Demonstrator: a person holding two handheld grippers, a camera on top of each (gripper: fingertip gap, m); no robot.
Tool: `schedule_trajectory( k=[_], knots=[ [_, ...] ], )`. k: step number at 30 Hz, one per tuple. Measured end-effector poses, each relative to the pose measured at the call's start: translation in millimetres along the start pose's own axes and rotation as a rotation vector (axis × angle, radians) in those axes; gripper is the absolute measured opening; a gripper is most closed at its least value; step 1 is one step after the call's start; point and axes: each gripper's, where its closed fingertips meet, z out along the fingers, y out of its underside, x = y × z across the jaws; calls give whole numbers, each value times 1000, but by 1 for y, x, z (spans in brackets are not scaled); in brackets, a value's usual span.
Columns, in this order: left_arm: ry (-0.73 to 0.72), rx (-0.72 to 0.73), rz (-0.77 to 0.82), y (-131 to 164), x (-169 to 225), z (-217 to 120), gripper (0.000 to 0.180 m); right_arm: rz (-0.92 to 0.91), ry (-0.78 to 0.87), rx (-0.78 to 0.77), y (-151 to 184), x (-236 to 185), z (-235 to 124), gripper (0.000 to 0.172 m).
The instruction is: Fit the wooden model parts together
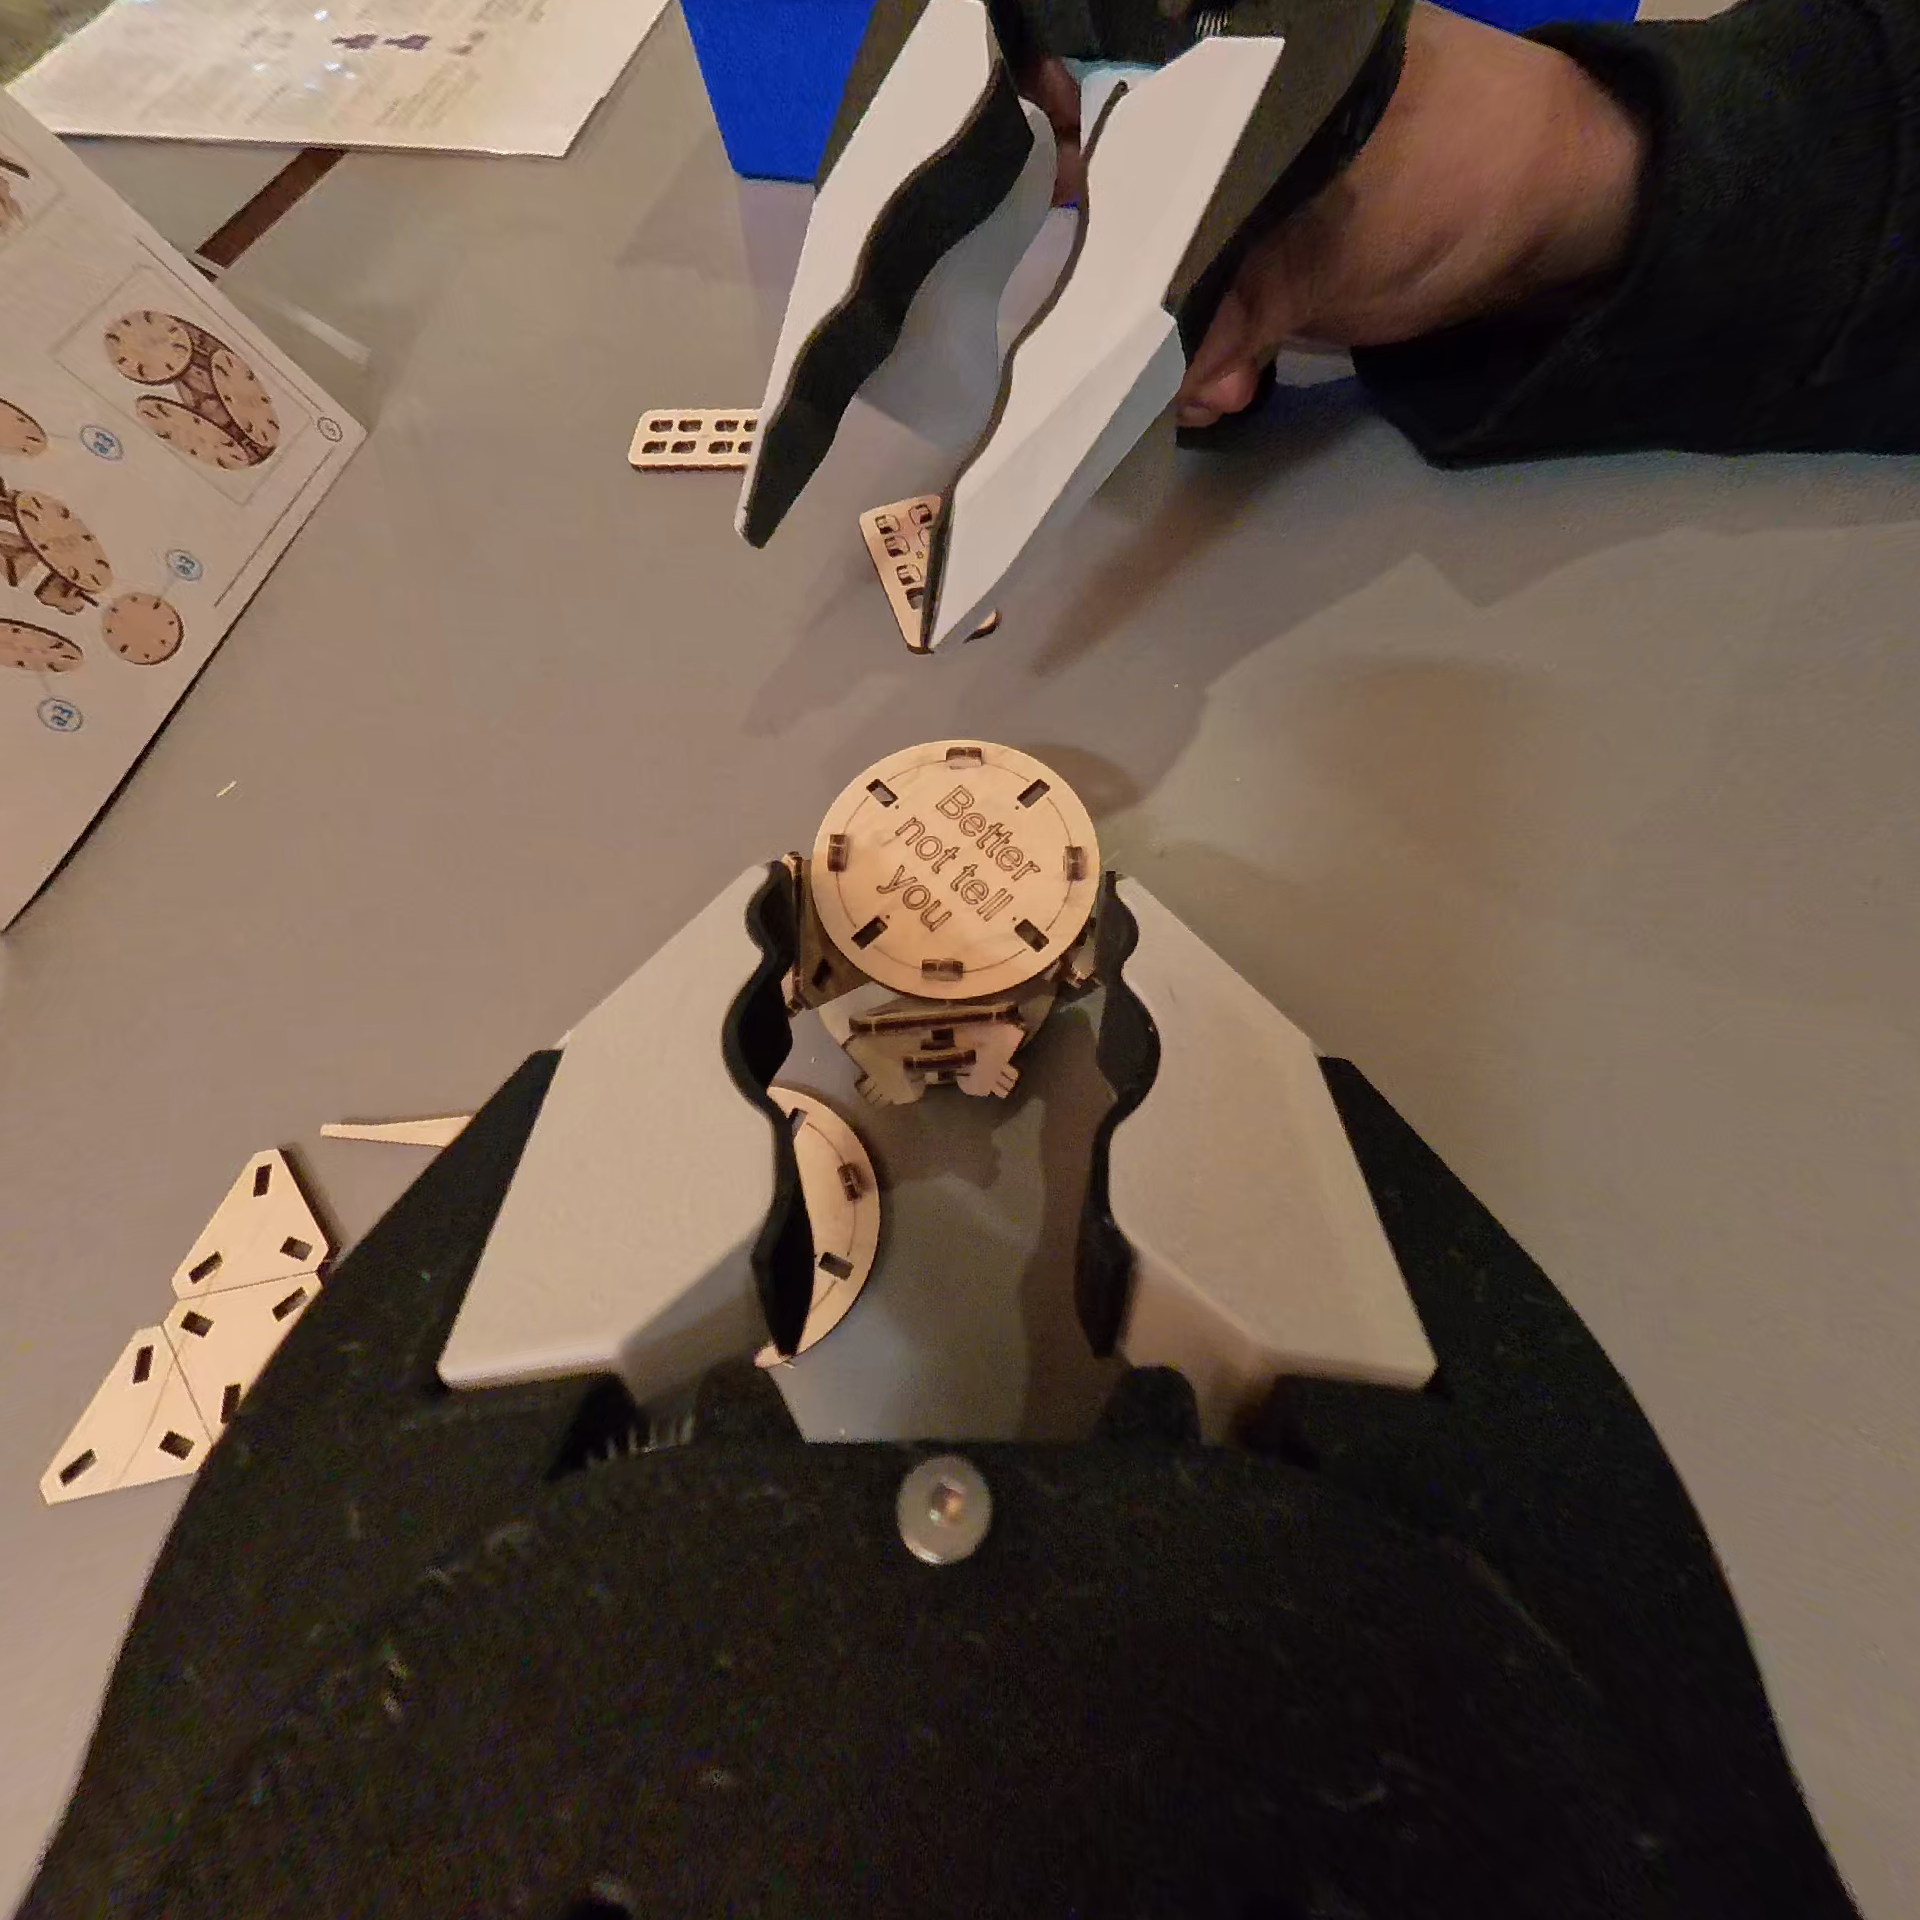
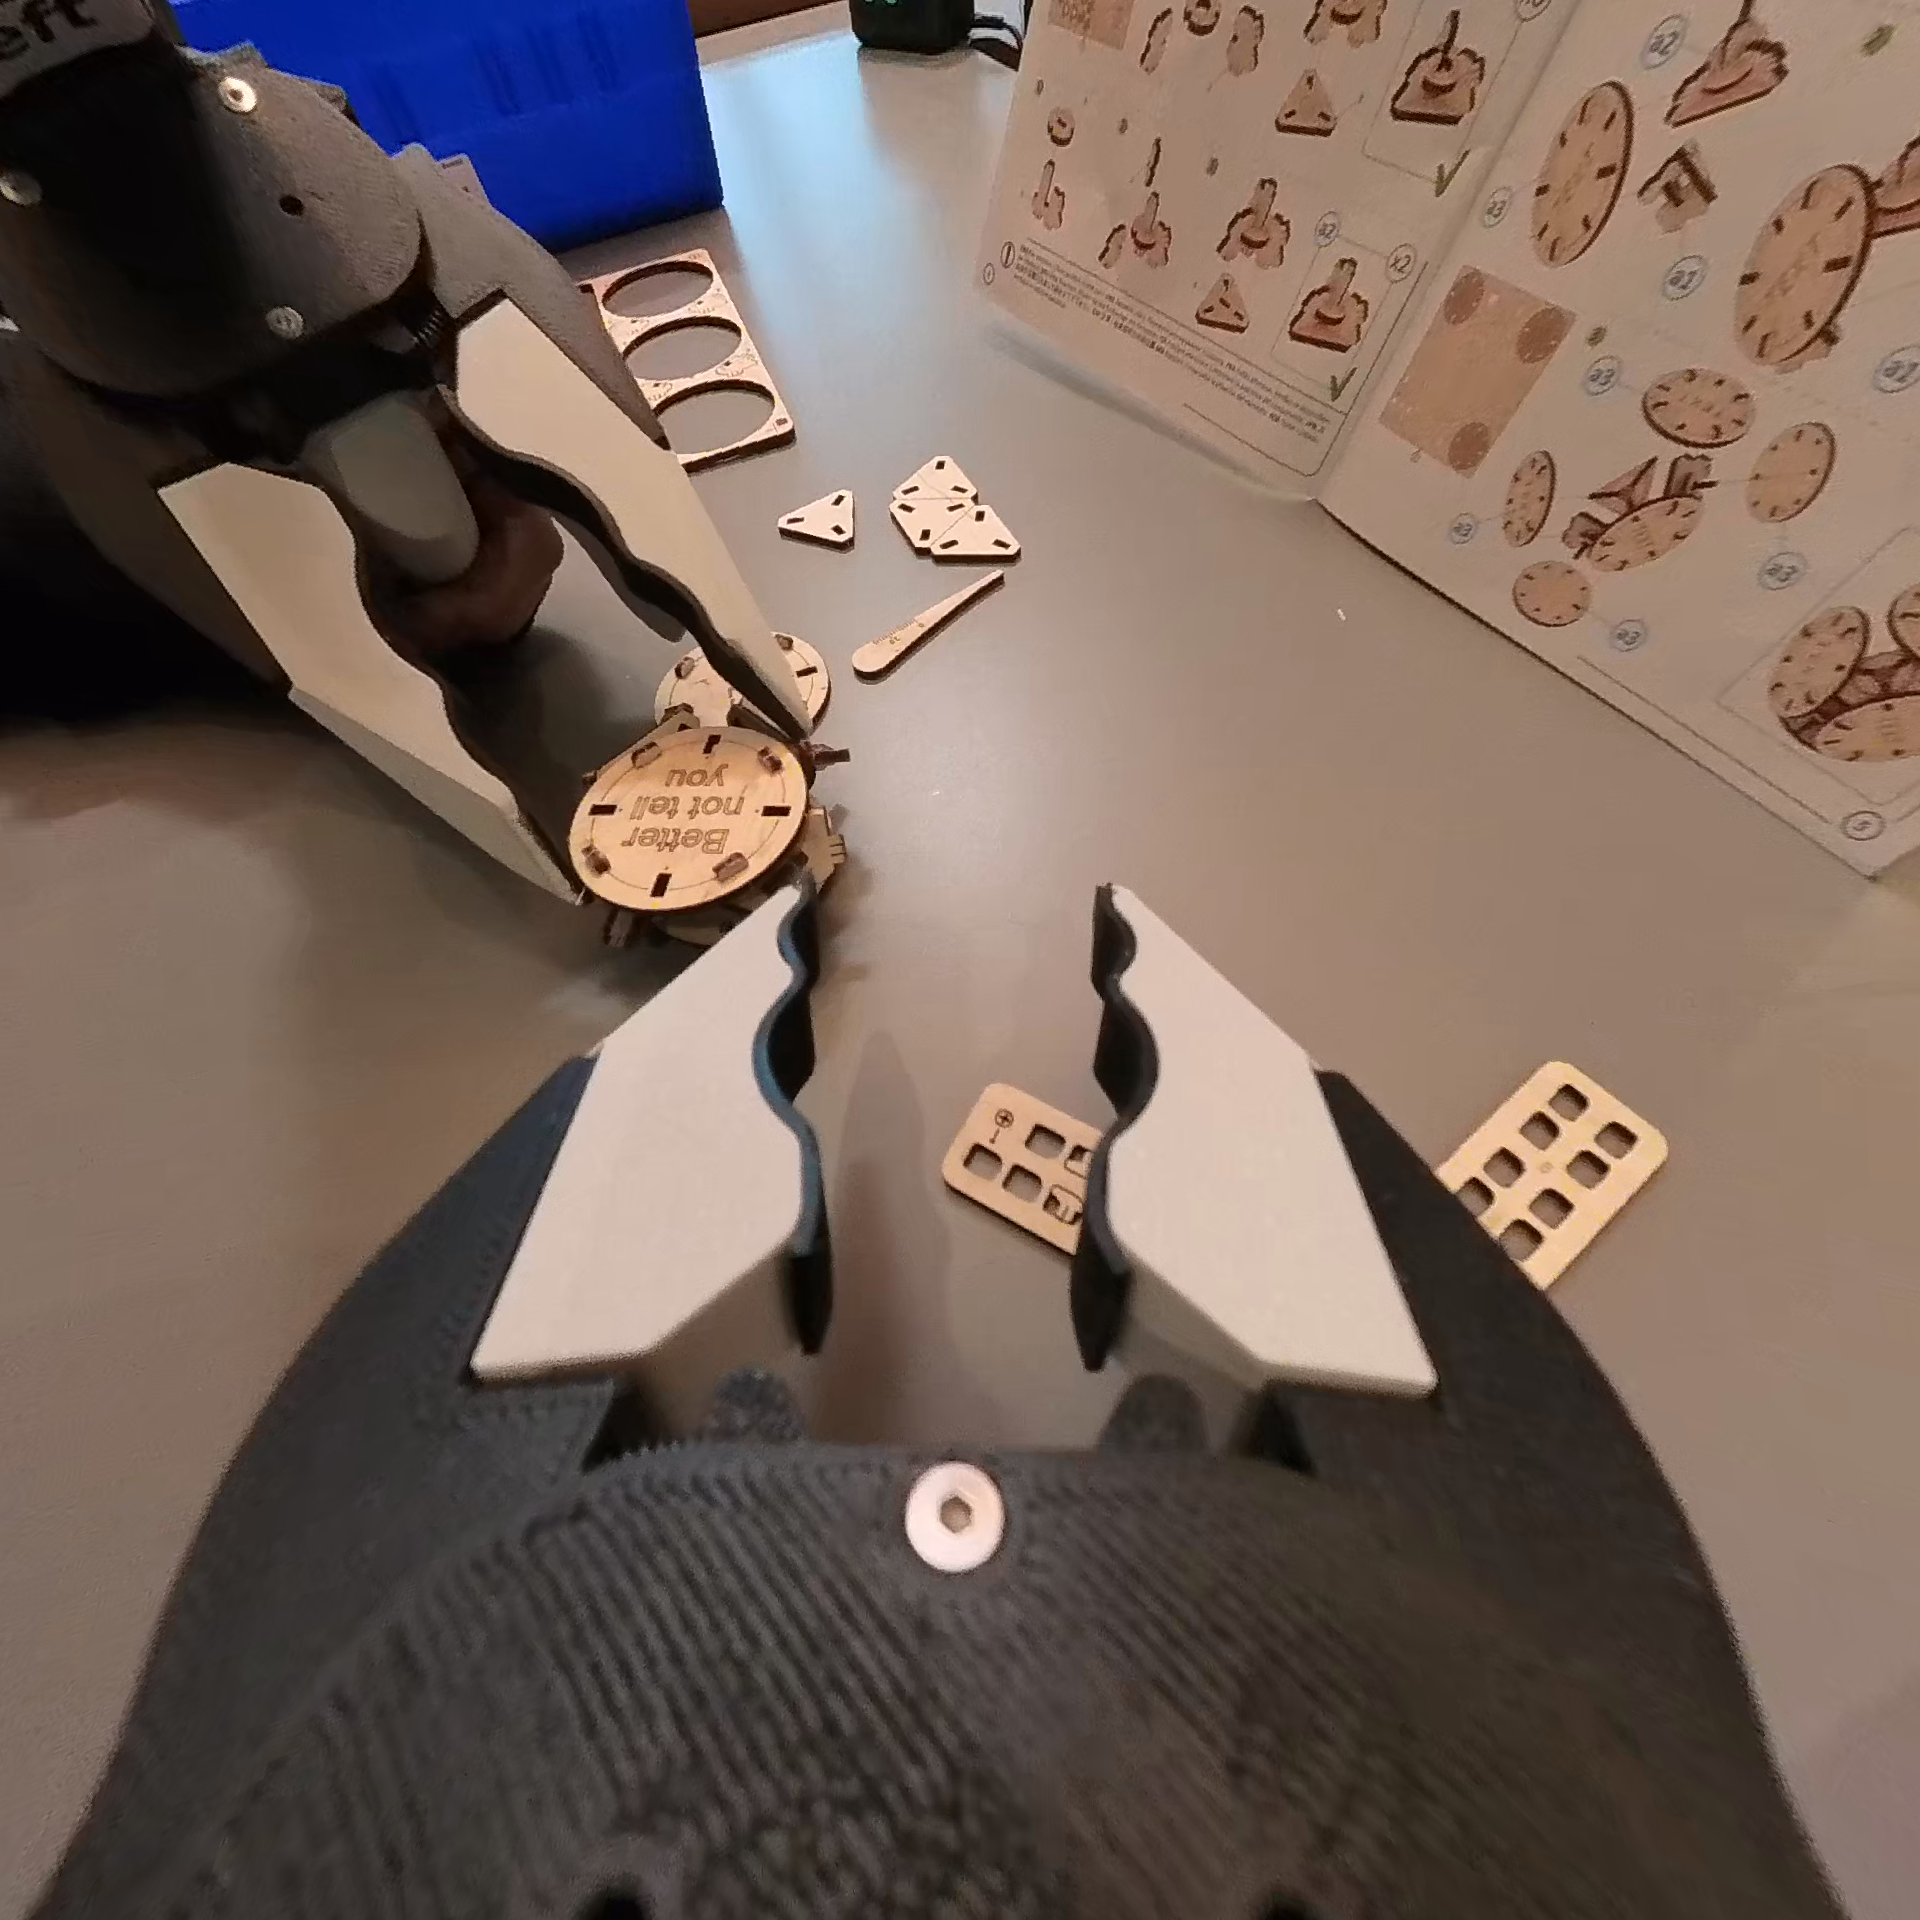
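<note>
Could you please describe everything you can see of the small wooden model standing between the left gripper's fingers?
The wooden model looks like pale laser-cut plywood: a round engraved disc with slots and tabs round its rim tops a cluster of interlocking pieces, edges burnt dark. It stands on the grey table, disc tilted slightly. The left gripper brackets it, fingers against both sides. A second slotted disc lies just behind it.
</note>
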Motion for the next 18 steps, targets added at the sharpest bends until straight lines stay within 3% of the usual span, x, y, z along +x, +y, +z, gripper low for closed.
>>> schedule_trajectory(
  k=[18],
  knots=[
    [20, -4, -5, 0, 2, 0, 51, 3, -5, -4, 1, 0, 0, 52]
  ],
)
